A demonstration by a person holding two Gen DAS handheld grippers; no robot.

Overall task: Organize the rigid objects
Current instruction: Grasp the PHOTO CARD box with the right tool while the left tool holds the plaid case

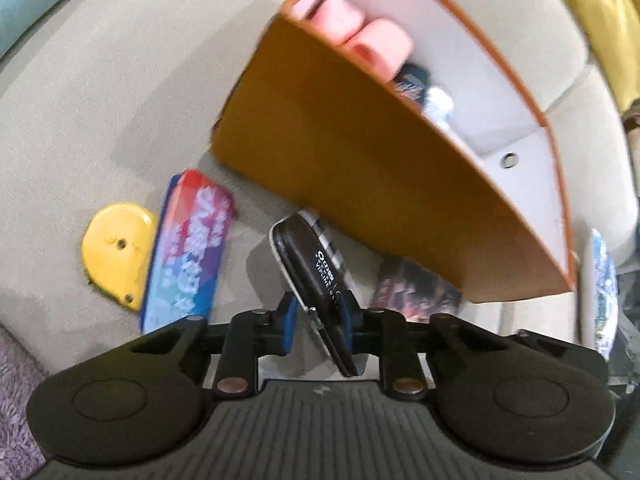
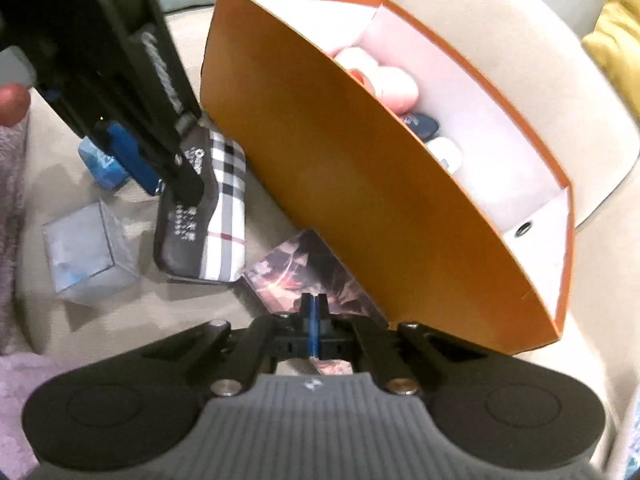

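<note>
My left gripper (image 1: 320, 320) is shut on a flat case (image 1: 312, 264), black on one side and plaid on the other, and holds it tilted just above the beige cushion. The right wrist view shows that same case (image 2: 224, 200) under the left gripper (image 2: 168, 172). An open orange box (image 1: 360, 160) with a white inside stands right behind it and holds pink rolls (image 1: 352, 36), a dark blue item (image 1: 412, 80) and a white item (image 1: 440, 104). My right gripper (image 2: 314, 308) is shut, pads together, over a dark picture card (image 2: 288, 268) lying at the foot of the orange box (image 2: 360, 200).
A yellow flat piece (image 1: 116, 248) and a colourful slim pack (image 1: 188, 252) lie left of the case. A clear plastic cube (image 2: 88, 248) and a small blue item (image 2: 100, 164) sit on the cushion. Purple fluffy fabric (image 2: 12, 320) borders the left, a yellow cushion (image 2: 612, 40) the far right.
</note>
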